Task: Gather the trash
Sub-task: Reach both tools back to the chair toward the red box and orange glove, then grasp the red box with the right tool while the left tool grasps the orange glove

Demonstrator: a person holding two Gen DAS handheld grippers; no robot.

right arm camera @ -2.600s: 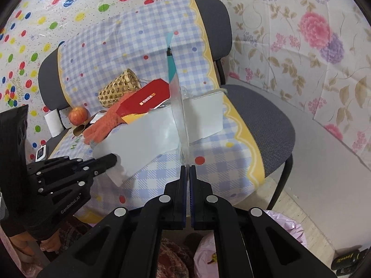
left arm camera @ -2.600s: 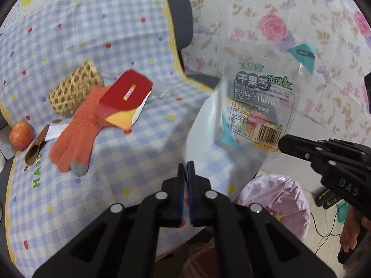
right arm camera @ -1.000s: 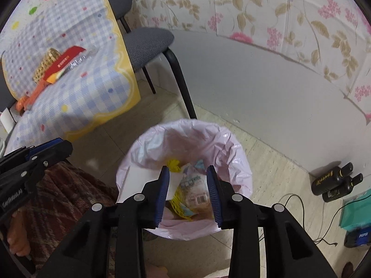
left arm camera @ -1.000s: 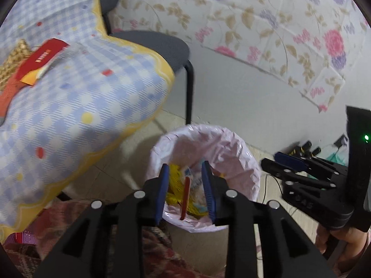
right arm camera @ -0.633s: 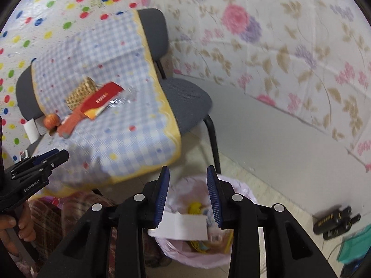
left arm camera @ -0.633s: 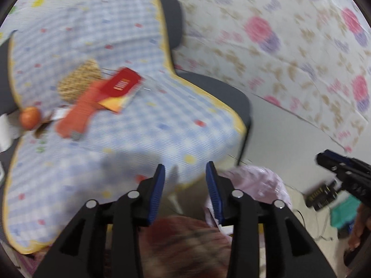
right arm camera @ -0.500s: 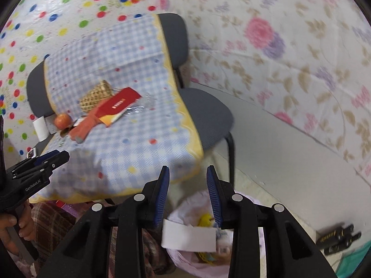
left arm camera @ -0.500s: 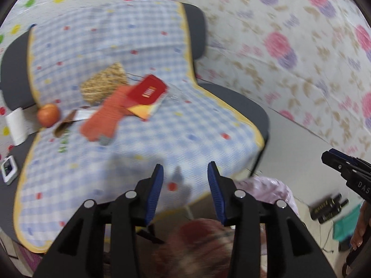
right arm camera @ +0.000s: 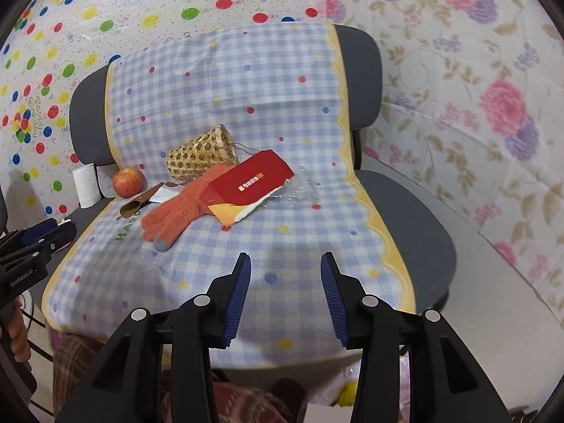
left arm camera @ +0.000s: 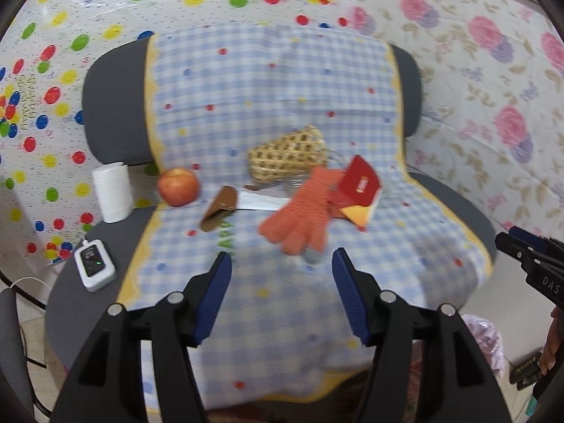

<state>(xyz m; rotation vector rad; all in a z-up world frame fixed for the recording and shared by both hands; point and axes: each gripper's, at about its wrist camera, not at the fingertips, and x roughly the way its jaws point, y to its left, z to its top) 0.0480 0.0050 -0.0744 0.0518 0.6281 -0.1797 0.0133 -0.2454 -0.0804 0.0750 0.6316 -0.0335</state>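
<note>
Your left gripper [left arm camera: 282, 264] and right gripper [right arm camera: 285, 264] both hover over the checked cloth [right arm camera: 246, 246], jaws spread and just widened, nothing between them. The clear wrapper [right arm camera: 303, 187] lies beside the red box [right arm camera: 250, 179], touching it, behind the glove [right arm camera: 179, 208].

each hand-held gripper, left hand-held gripper [left arm camera: 282, 271] and right hand-held gripper [right arm camera: 285, 273], is black plastic with silver screws and ribbed blue pads [right arm camera: 333, 292]; white lettering marks their sides.
</note>
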